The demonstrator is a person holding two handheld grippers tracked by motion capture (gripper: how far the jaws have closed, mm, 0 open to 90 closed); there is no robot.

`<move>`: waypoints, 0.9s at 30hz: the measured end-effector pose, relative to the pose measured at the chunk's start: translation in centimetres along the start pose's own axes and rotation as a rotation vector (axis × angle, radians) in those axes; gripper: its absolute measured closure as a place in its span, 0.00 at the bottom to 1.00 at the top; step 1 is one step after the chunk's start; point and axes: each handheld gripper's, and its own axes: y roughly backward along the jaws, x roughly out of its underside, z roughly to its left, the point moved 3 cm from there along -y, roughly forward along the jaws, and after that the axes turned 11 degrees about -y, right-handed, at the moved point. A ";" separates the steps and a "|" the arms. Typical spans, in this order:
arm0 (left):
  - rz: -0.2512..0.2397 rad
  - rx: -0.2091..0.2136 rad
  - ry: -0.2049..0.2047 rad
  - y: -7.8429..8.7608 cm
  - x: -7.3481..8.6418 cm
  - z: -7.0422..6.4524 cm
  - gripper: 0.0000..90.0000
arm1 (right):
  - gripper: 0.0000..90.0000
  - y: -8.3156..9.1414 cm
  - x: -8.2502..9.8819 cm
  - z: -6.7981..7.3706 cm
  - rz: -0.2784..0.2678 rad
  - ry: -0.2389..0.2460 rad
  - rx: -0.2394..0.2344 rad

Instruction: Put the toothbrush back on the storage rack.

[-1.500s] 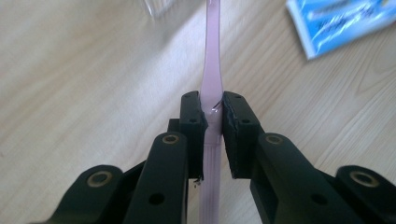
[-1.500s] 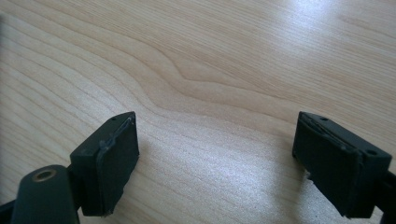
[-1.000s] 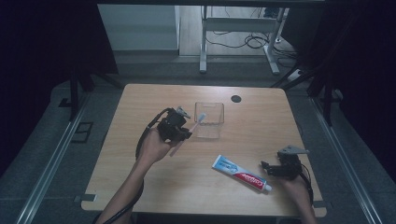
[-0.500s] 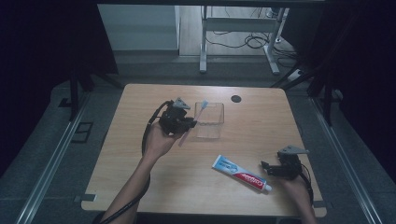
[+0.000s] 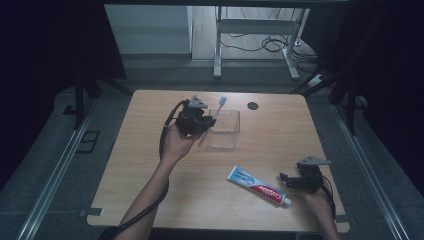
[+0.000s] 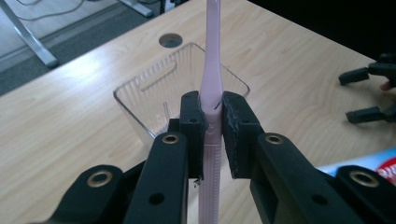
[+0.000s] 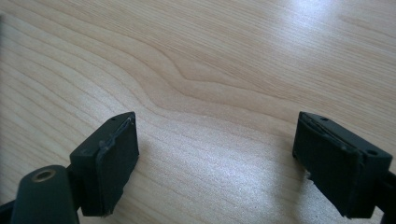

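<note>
My left gripper (image 5: 207, 121) (image 6: 212, 122) is shut on a pink toothbrush (image 5: 215, 116) (image 6: 211, 93), pads clamped on its handle. The brush head points away over a clear plastic box (image 5: 225, 130) (image 6: 154, 88) that sits on the wooden table (image 5: 150, 175); the gripper hovers at the box's left rim. A toothpaste tube (image 5: 258, 186) lies at the front right of the table. Just right of the tube's cap end my right gripper (image 5: 286, 180) (image 7: 215, 163) rests low over bare wood, jaws wide open with nothing between them.
A dark round hole (image 5: 253, 105) (image 6: 170, 40) sits in the tabletop behind the box. The right gripper's jaws (image 6: 369, 93) show at the far right of the left gripper view. Metal desk legs (image 5: 217, 45) and cables lie on the floor beyond the table.
My left hand has carried the toothbrush up and away toward the box's left rim. The right gripper and the toothpaste tube have stayed put.
</note>
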 end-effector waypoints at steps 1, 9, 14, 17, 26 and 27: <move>-0.001 0.000 0.000 -0.1 -0.2 0.1 0.88 | 0.15 0.0 0.0 0.0 0.000 0.000 0.000; -0.038 -0.017 0.006 -0.8 -1.5 0.7 0.88 | 0.15 0.0 0.0 0.0 0.000 0.000 -0.001; -0.062 -0.020 0.009 -1.3 -2.5 1.0 0.88 | 0.15 0.0 0.0 0.0 0.000 -0.001 -0.001; -0.073 -0.025 0.008 -1.7 -2.9 1.2 0.88 | 0.15 0.0 0.0 0.0 0.000 0.001 0.000; -0.094 -0.036 0.015 -3.2 -3.9 1.9 0.88 | 0.15 0.0 0.0 0.0 0.002 -0.002 -0.001; -0.093 -0.039 0.010 -3.4 -4.0 2.0 0.88 | 0.15 0.0 0.0 0.0 0.002 -0.001 -0.001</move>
